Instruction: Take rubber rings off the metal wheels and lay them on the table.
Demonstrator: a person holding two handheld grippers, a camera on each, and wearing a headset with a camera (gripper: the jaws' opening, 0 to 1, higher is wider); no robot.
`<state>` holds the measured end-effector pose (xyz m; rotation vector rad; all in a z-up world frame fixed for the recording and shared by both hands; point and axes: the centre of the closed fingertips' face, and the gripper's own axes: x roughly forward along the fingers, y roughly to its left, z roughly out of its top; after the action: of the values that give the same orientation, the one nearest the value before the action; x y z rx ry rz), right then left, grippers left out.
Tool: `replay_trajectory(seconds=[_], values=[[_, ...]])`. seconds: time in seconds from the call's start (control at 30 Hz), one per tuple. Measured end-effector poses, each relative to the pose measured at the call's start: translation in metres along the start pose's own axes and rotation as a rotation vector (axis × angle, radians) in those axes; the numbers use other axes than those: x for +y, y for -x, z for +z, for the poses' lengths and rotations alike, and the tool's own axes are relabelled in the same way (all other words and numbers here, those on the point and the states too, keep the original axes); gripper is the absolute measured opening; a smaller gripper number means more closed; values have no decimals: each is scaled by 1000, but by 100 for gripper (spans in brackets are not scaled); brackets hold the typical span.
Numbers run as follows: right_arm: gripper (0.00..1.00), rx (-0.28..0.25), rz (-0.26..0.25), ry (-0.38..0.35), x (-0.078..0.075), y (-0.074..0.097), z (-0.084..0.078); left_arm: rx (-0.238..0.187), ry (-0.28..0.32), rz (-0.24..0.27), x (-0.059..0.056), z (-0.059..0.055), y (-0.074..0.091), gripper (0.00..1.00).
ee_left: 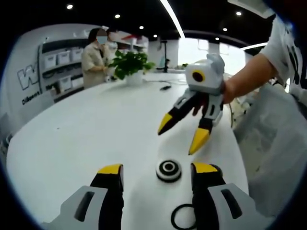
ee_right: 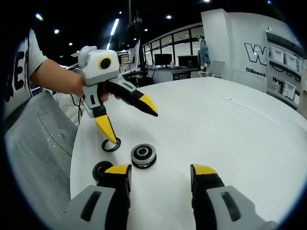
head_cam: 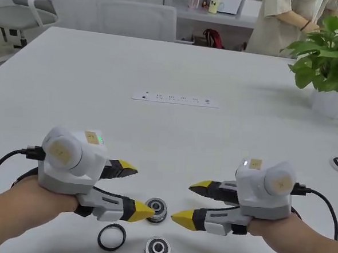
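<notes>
- This is an open-plan office: a large white meeting table has a power strip at 12 o'clock in the head view.
- Office chairs stand at 11 o'clock, and a potted plant sits on the table at 2 o'clock.
- The right gripper view shows monitors on desks under ceiling strip lights.
- The left gripper view shows shelves of storage boxes beside a standing person.

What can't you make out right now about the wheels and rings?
Near wheel: head view, cut off by the bottom edge; right gripper view, half behind the right claw.
Far wheel: head view, partly behind the left claw tip.
Ring: left gripper view, part hidden by the left claw's jaw and the bottom edge.
Whether either wheel carries rubber: too small to tell.
</notes>
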<state>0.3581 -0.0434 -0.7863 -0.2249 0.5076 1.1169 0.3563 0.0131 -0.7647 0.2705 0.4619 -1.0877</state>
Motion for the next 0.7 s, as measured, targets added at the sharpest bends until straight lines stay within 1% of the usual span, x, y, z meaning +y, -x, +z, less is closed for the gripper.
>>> replay_trajectory(seconds=[0.17, 0.43, 0.7], values=[[46, -7, -1, -3, 0, -1, 1, 7, -1, -3, -1, -2, -2, 56], [46, -12, -4, -5, 0, 0, 1, 5, 0, -6, -1, -2, -5, 55], [46, -15, -7, -9, 0, 1, 0, 15, -11, -22, -5, -4, -10, 53]])
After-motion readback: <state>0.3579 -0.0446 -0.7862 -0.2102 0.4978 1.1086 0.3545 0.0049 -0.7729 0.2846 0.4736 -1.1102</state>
